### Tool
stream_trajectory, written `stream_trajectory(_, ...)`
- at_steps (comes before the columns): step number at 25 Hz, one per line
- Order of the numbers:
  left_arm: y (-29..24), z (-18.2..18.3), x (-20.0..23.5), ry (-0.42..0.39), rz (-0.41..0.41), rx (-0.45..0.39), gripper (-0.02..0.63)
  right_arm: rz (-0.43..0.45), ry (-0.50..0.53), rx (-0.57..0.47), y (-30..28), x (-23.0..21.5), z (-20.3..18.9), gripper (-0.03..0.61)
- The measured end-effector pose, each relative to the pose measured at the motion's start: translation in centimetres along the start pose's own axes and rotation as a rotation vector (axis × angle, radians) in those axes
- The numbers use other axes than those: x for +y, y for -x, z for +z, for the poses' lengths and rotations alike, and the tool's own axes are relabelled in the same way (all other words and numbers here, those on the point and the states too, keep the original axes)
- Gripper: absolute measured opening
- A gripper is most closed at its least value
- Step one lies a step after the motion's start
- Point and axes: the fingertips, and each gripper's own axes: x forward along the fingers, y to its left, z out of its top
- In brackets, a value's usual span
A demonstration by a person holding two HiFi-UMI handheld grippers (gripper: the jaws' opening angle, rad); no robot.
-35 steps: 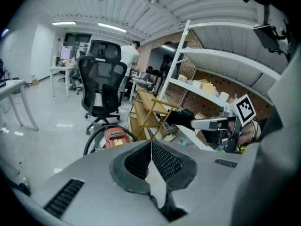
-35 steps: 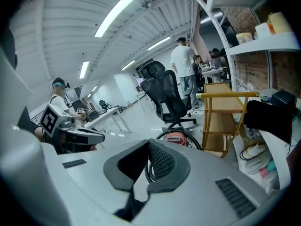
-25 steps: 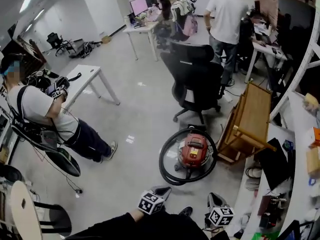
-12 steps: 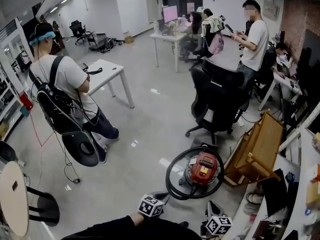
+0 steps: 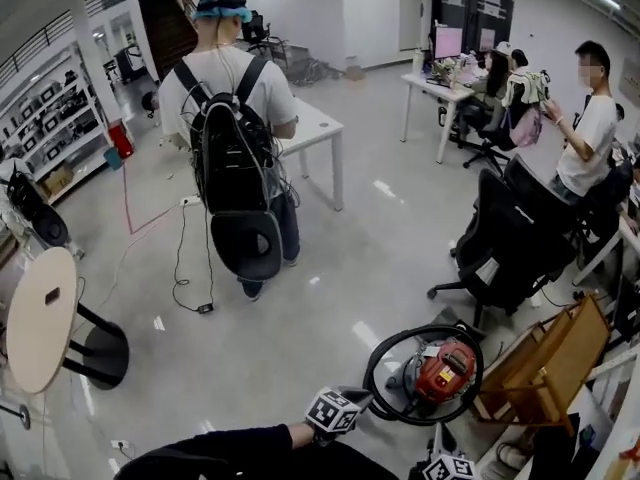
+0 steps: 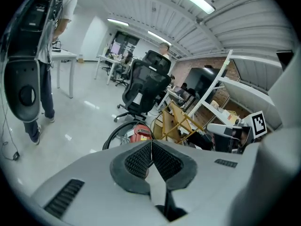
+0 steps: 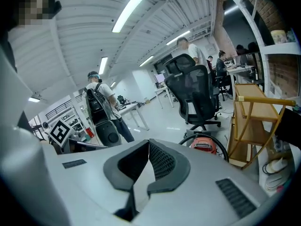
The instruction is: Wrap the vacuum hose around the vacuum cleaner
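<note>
over the last second our view has swung left. the person with the backpack (image 5: 235, 138), earlier at the left edge, now stands mid-frame, back to us.

left hand-held gripper (image 6: 151, 144): jaws pressed together, nothing between them, low in the head view and near the hose, on which it has no grip.

vacuum hose (image 5: 369, 373): lies in a black loop round the red vacuum cleaner (image 5: 447, 366) on the floor, as before. the pair has slid from mid-view to the lower right.

right hand-held gripper (image 7: 149, 144): also pressed together, empty.

beyond them are the black office chair (image 5: 510, 243) and the wooden rack (image 5: 545, 368).

our reading: the wrap looks done, and we seem to be turning away.
</note>
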Motion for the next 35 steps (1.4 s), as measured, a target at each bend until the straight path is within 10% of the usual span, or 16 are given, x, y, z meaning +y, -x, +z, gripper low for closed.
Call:
stream_trajectory(21, 6.1, -1.5, -0.7, 0.085, 0.109, -0.104, 0.023, 0.146, 0.019, 0.027, -1.5, 4.4, 2.2, 0.014)
stream_trajectory(35, 1.2, -1.9, -7.4, -0.049, -0.014, -0.023, 0.023, -0.027, -0.055, -0.05, 5.6, -2.8, 0.5, 0.014)
